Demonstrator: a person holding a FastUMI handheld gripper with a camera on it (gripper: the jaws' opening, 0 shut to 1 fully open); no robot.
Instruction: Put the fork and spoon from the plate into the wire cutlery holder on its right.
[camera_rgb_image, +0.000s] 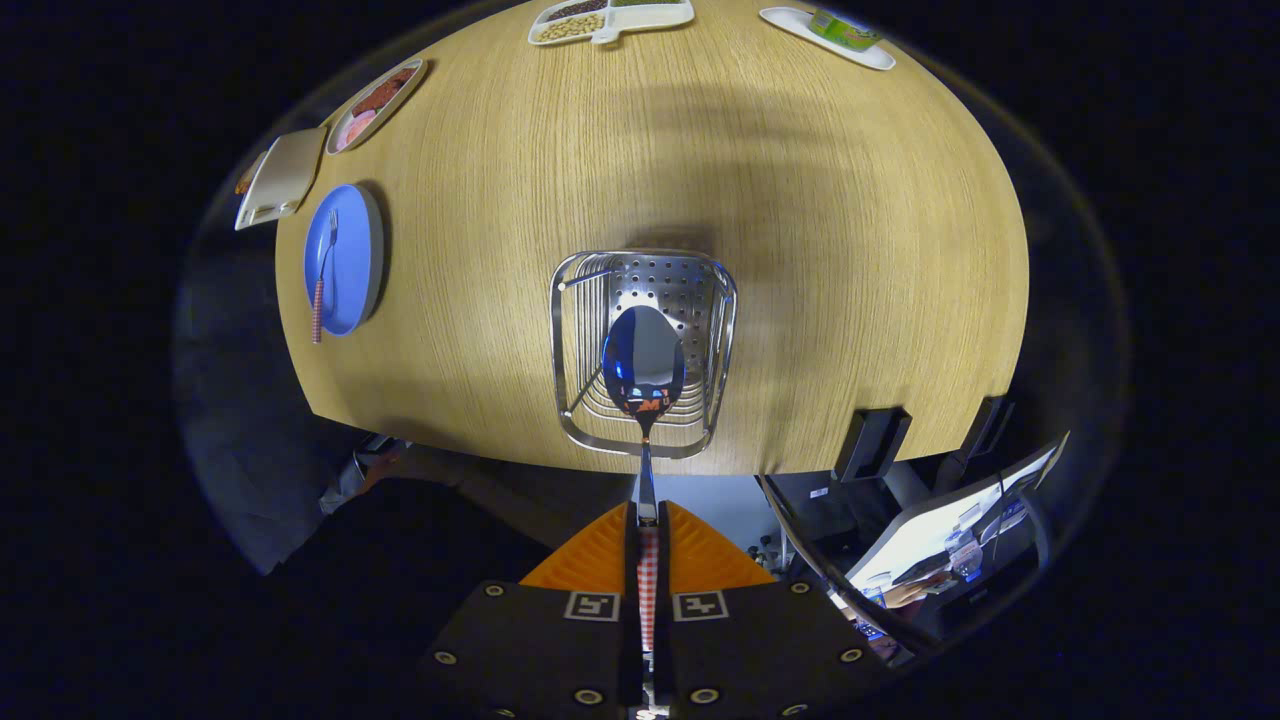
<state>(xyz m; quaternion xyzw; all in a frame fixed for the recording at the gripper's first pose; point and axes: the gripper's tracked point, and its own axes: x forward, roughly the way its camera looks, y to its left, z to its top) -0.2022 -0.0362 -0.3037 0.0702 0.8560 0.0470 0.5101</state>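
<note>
My gripper (647, 520) is shut on the spoon's red-and-white checked handle. The spoon (643, 365) points forward, its shiny bowl hanging over the open mouth of the wire cutlery holder (575, 330), which stands on the wooden table just ahead of the fingers. Off to the left of the holder lies a blue plate (350, 260) with the fork (324, 280) on it; the fork has the same checked handle, which sticks out past the plate's near rim.
Beyond the blue plate lie a beige tray (282, 178) and an oval dish of food (376, 103). A divided white tray (610, 20) and a white tray with a green pack (828, 35) sit at the far edge. The table's near edge (480, 450) runs below the holder.
</note>
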